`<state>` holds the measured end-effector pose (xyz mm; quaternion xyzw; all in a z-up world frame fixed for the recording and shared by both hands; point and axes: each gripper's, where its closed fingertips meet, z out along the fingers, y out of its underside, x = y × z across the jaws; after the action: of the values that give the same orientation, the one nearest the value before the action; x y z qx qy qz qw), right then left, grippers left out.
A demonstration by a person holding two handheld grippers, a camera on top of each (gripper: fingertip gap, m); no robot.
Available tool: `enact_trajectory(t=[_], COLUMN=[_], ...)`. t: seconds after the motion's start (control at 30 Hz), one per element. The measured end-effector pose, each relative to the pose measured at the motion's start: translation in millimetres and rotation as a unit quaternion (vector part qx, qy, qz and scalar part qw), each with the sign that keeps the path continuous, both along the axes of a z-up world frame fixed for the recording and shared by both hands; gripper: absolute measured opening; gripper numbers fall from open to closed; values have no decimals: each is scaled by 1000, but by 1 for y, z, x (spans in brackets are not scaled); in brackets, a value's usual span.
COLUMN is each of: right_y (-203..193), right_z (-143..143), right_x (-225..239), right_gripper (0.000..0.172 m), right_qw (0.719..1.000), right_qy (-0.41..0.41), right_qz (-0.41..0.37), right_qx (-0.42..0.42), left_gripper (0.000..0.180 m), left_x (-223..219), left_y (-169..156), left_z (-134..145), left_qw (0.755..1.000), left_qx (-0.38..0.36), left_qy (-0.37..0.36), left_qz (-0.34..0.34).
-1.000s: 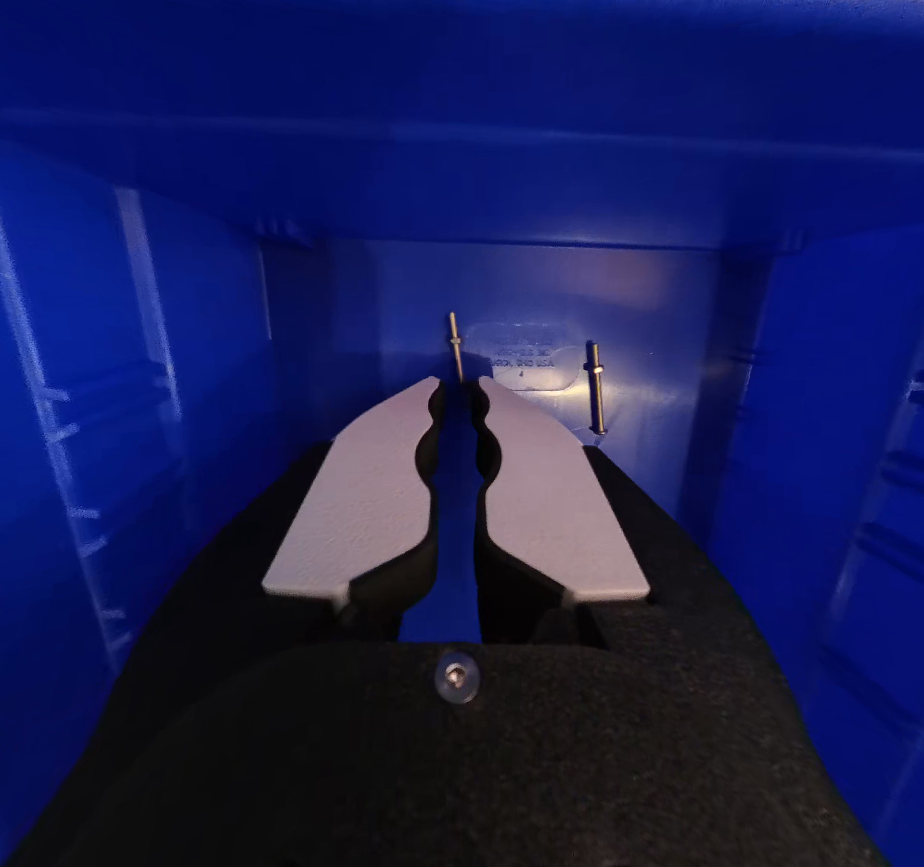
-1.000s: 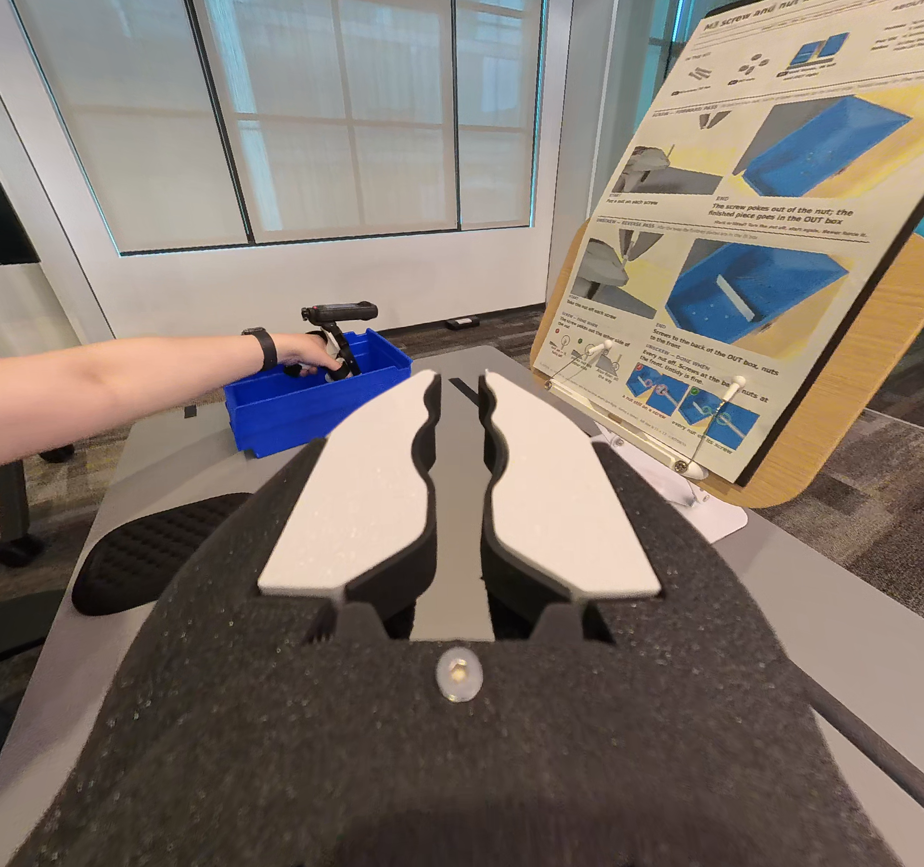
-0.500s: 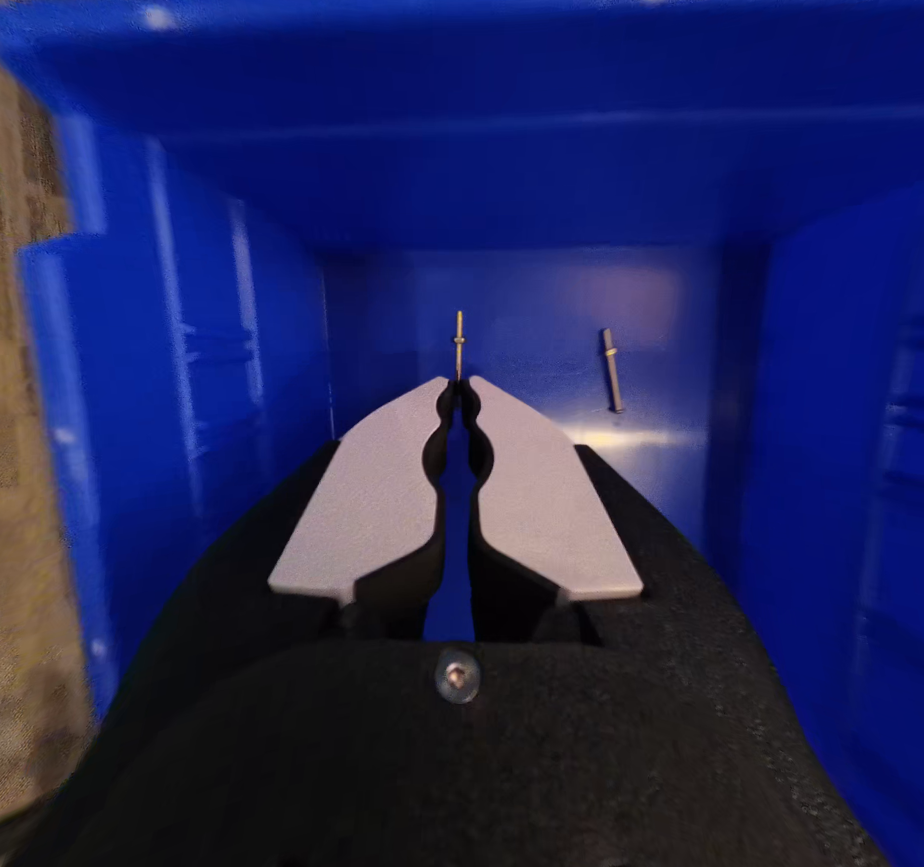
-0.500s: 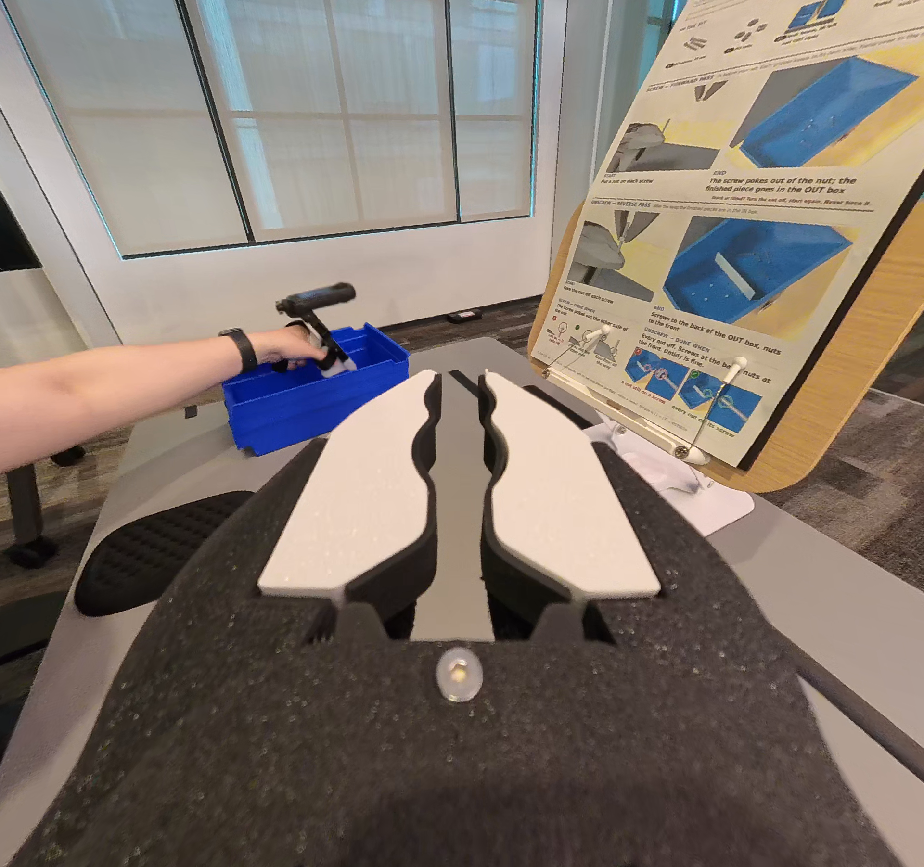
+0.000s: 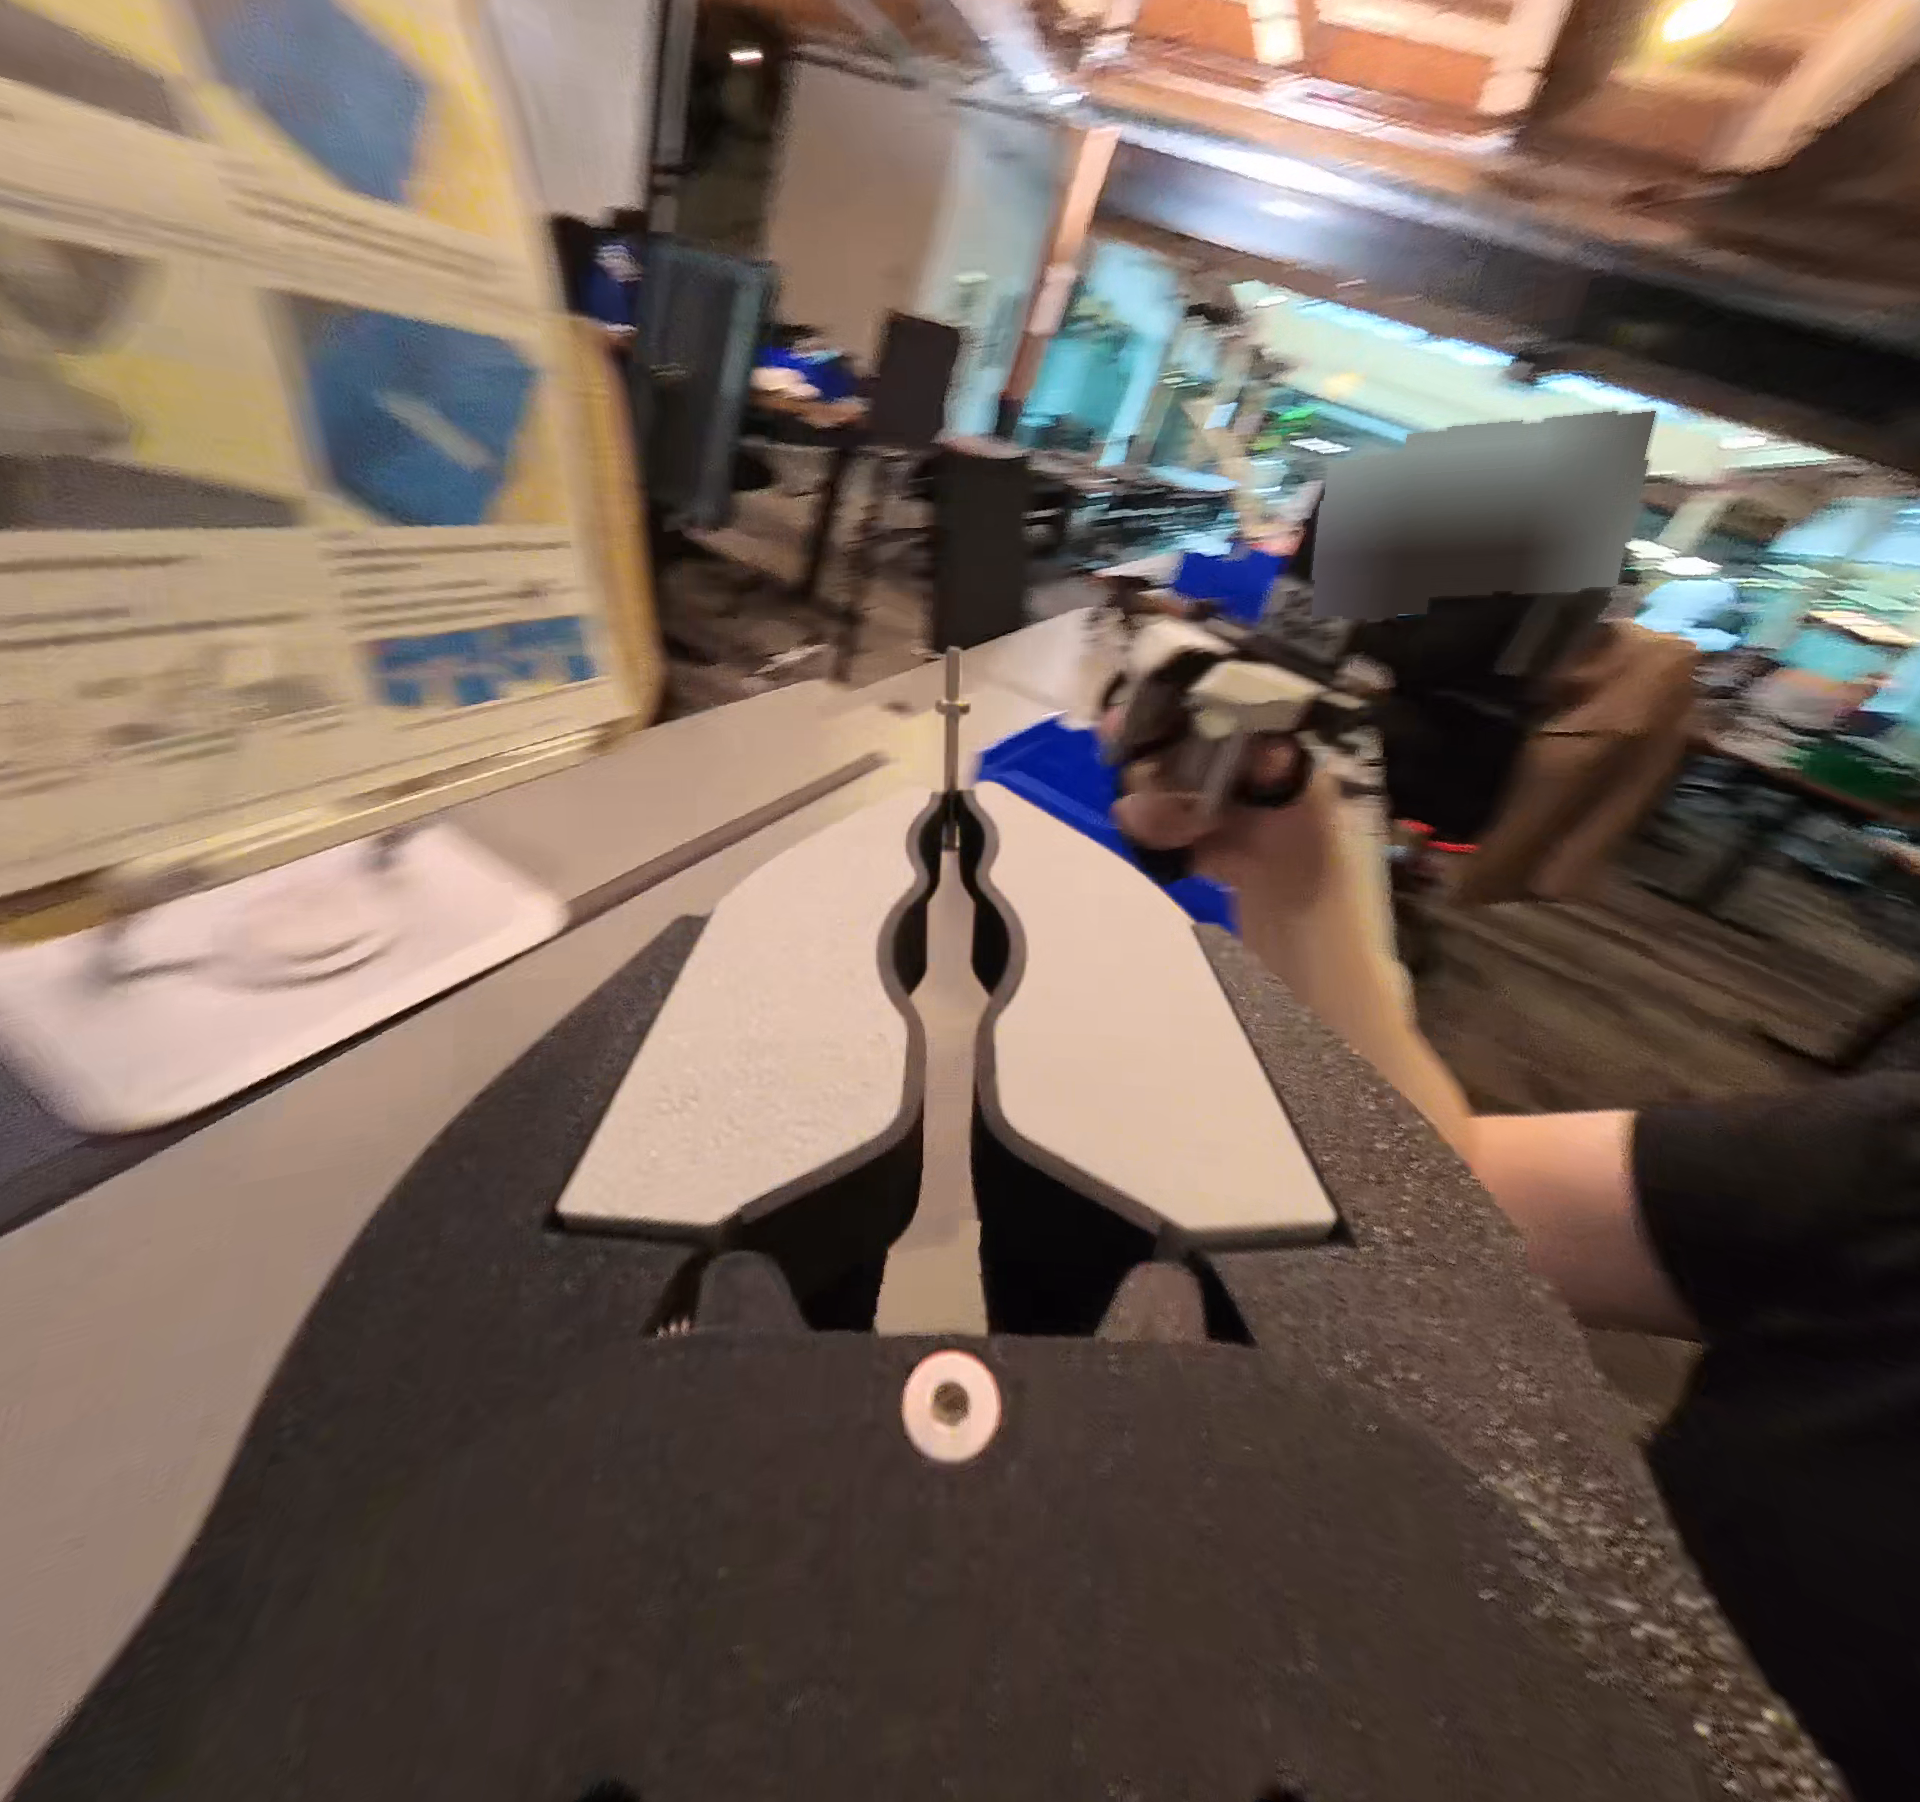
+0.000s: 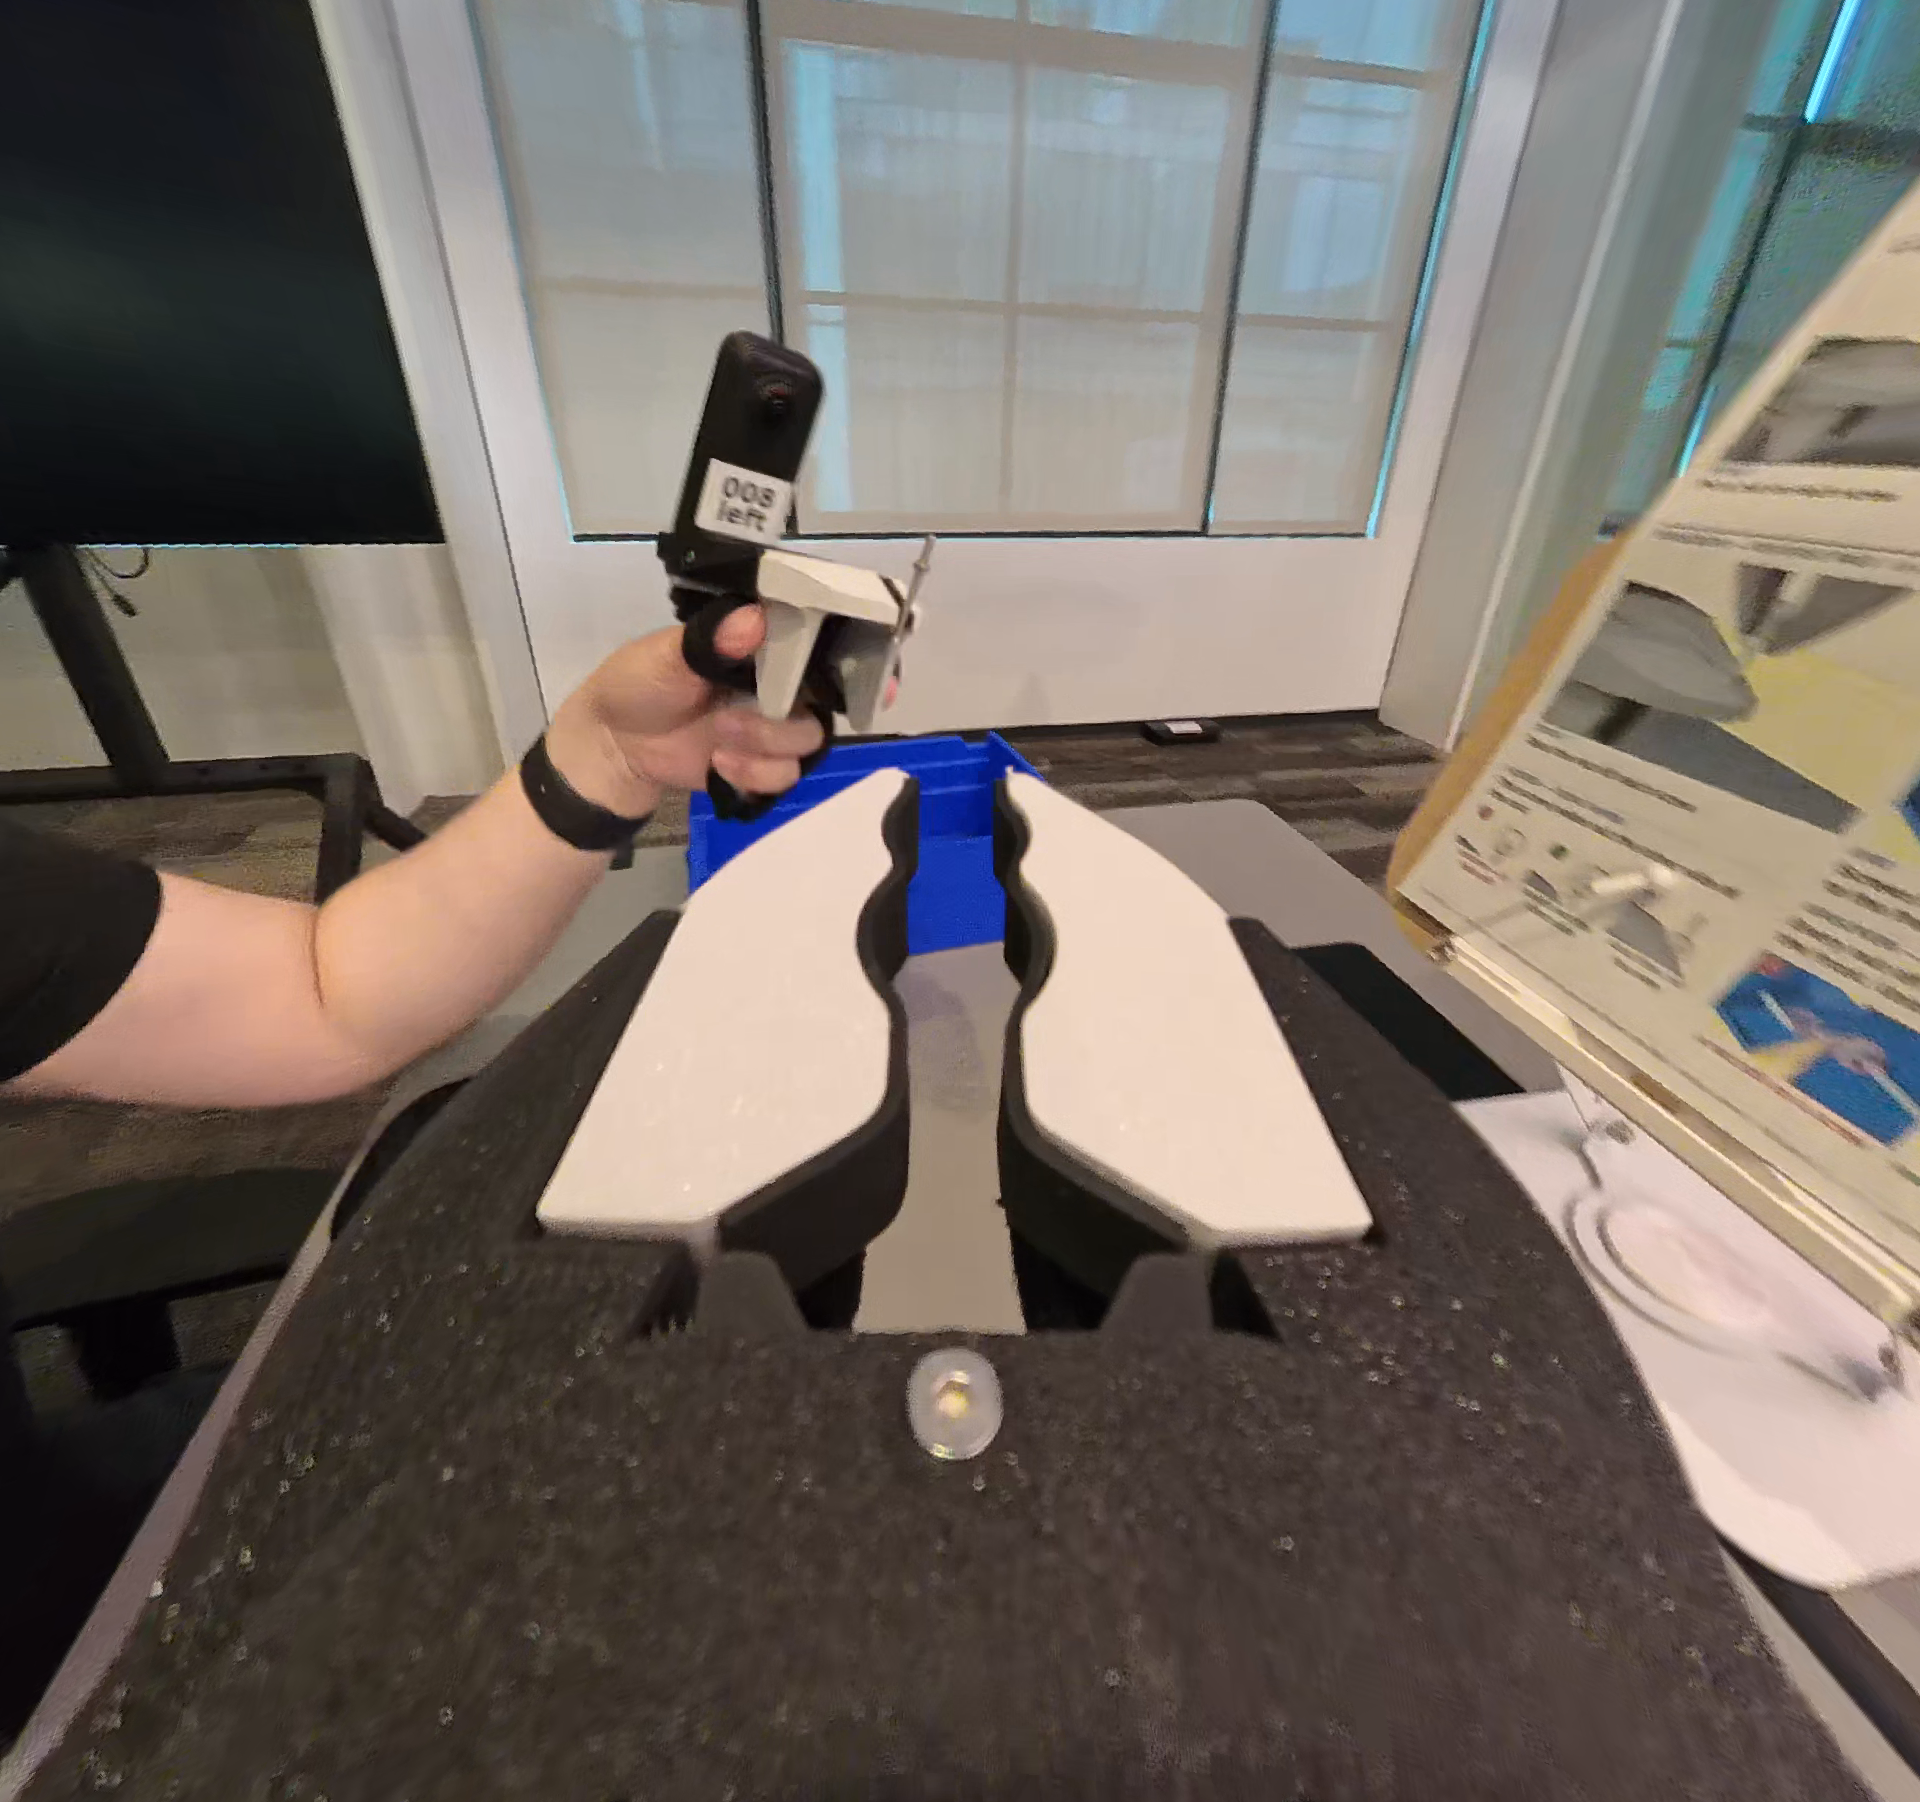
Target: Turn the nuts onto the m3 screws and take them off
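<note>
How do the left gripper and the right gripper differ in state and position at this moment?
The left gripper is shut on a thin metal screw with a nut on it; the right gripper is open, with nothing between its fingers. In the right wrist view the left gripper is raised well above the blue bin, whereas the right gripper sits low over the grey table, pointing at that bin. Both have white fingers with black pads and are hand-held.
</note>
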<state>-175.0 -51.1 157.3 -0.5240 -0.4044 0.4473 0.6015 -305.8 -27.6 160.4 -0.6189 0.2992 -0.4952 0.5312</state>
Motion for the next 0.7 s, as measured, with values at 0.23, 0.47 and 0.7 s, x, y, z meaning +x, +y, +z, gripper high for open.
enact_trajectory(t=[0.23, 0.47, 0.7], right_y=[-11, -22, -13], right_z=[27, 29, 13], right_x=[4, 6, -6], right_gripper=[18, 16, 17], right_qw=[997, 991, 988], right_qy=[70, 99, 87], right_qz=[-13, 73, 78], right_qx=[16, -59, -100], left_gripper=[2, 2, 2], left_x=[105, 125, 125], left_y=[-41, -44, -45], left_z=[12, -7, -14], left_qw=[987, 982, 985], left_qx=[-10, -27, -6], left_qy=[-69, -62, -43], left_qz=[-147, -174, -169])
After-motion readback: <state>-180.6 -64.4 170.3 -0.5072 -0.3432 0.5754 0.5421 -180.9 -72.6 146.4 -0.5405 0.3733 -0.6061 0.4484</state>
